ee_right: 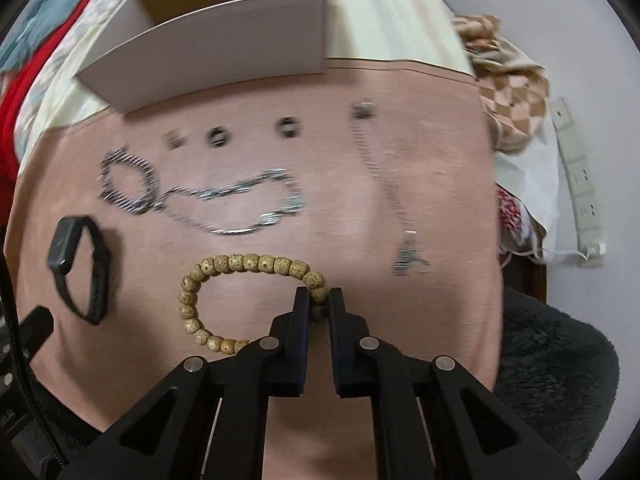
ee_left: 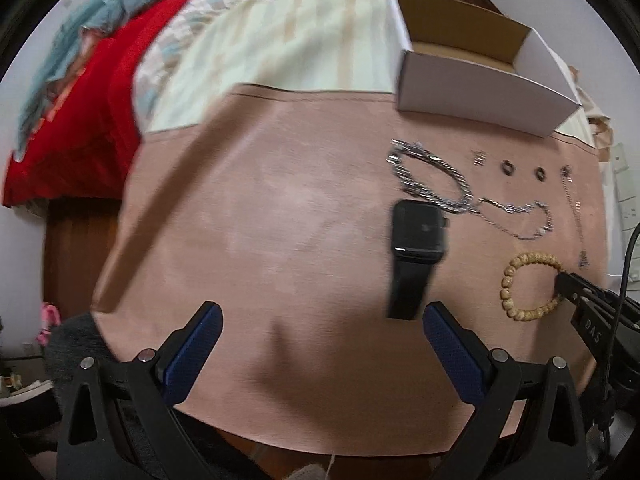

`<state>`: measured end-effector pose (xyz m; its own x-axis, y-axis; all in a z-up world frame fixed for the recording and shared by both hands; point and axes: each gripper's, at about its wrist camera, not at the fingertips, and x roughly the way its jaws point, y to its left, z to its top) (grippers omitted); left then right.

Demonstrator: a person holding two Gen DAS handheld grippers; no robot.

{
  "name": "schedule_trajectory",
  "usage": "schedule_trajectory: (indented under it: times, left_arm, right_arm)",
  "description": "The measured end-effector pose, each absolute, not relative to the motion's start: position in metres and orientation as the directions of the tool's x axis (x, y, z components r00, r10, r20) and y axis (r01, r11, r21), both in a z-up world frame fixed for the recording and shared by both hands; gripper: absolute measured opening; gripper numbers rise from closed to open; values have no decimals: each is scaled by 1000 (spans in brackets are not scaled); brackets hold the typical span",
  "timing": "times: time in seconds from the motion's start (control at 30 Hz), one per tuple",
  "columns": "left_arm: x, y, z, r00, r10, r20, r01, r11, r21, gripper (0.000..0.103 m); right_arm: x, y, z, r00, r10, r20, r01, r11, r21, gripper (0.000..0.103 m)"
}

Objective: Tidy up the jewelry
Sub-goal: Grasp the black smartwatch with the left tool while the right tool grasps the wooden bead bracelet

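Three bracelets (ee_right: 248, 300), three rings (ee_right: 218, 138), one watch (ee_right: 80, 268), one box (ee_right: 224, 48)

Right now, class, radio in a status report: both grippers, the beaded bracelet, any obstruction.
Right gripper shut on beaded bracelet, flat on pink mat. Left gripper open, empty. White box open behind; nothing in between but other jewelry.

The right gripper (ee_right: 319, 300) pointed down at a pink cloth (ee_right: 340, 216), its two fingers pinched on the right side of a loop of tan wooden beads (ee_right: 248, 262). Left of the beads lay a black watch (ee_right: 80, 268). Beyond the beads lay a thin silver chain (ee_right: 240, 208), a heavier silver bracelet (ee_right: 128, 184) and a few small blurred pieces. Further beyond stood a white cardboard box (ee_right: 224, 48).
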<state>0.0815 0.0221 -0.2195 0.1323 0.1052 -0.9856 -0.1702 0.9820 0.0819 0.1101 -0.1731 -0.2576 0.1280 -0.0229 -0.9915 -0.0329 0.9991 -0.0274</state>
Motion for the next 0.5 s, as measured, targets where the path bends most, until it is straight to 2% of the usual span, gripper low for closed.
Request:
schedule_trajectory:
  times: [0.07,0.13,0.2,0.23,0.4,0.5]
  left_arm:
    - [85,14,-225,127,67,-990,-157,986,47,97]
    - [90,7,-230,129,48,-990,-144,989,30,87]
    - [95,2,-237,122,31,-992,-134,991,14,66]
    - [97,0,-240,114,20,-993,-132,991,5,61]
    - [106,-9,-242,145,1,-989,-113,993,-15,15]
    - [107,-12,-235,187,7,-982,-100,995,-12,15]
  right_arm:
    - [111,-177,-257,126,-24,-992,-29,999,-28,9]
    - [111,-178,-258,130,-27,-991,-32,999,-31,9]
    - [117,-178,-260,131,-29,-991,-35,999,-33,9]
    - [119,-178,-259,129,-26,-991,-34,999,-31,9]
    - [124,-187,-262,128,-18,-992,-29,999,-22,9]
    - [125,-193,-264,128,-11,-992,-23,1000,-14,9]
